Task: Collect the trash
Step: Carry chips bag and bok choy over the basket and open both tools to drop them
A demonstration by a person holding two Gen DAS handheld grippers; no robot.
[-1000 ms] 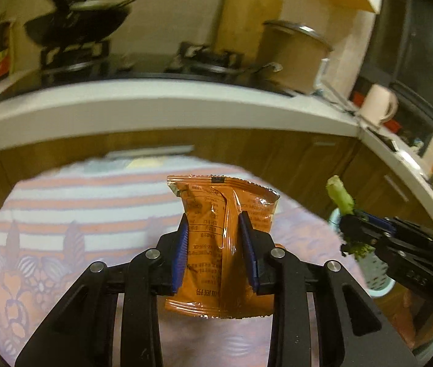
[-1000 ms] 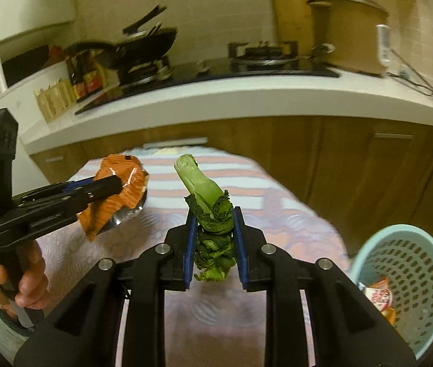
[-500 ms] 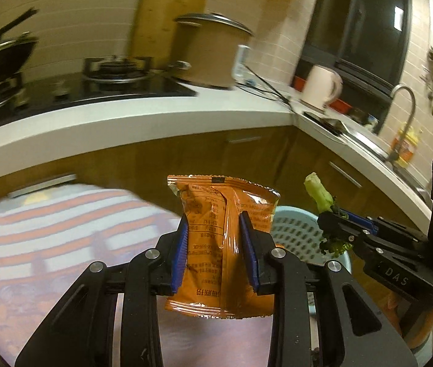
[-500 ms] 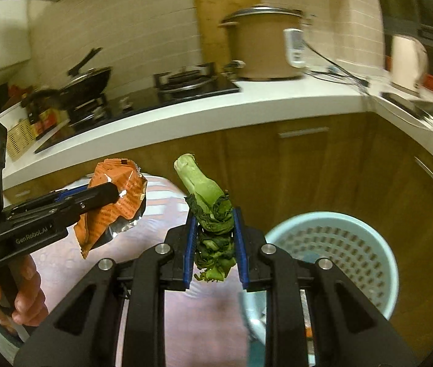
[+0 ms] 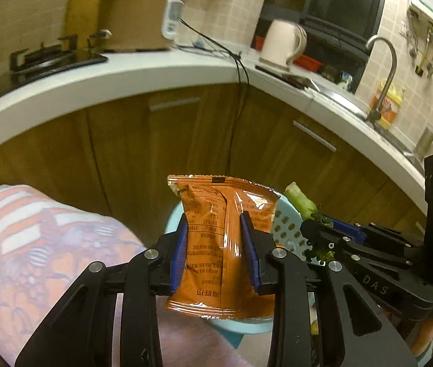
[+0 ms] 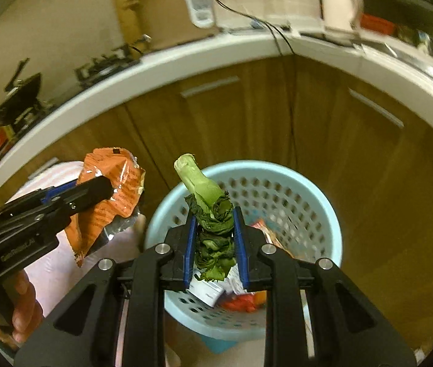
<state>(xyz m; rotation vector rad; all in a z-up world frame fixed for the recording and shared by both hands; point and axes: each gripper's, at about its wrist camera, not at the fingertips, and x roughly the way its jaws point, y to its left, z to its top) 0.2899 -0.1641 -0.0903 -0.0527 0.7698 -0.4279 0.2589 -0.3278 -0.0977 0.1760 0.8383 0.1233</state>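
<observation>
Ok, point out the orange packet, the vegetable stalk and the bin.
orange packet (image 5: pixel 216 244), left wrist view, middle of its printed back.
vegetable stalk (image 6: pixel 202 183), right wrist view, pale stem.
bin (image 6: pixel 277 169), right wrist view, far rim.

From my left wrist camera the orange snack packet (image 5: pixel 216 244) covers most of the blue basket (image 5: pixel 286 226), so I can't read what lies inside there. My right view shows the wilted green stalk (image 6: pixel 210 214) hiding part of the basket's contents (image 6: pixel 238 299), which are blurred. The countertop (image 6: pixel 155 70) and its appliances smear out. My left hand (image 6: pixel 17 305) is cut off at the frame's edge.
</observation>
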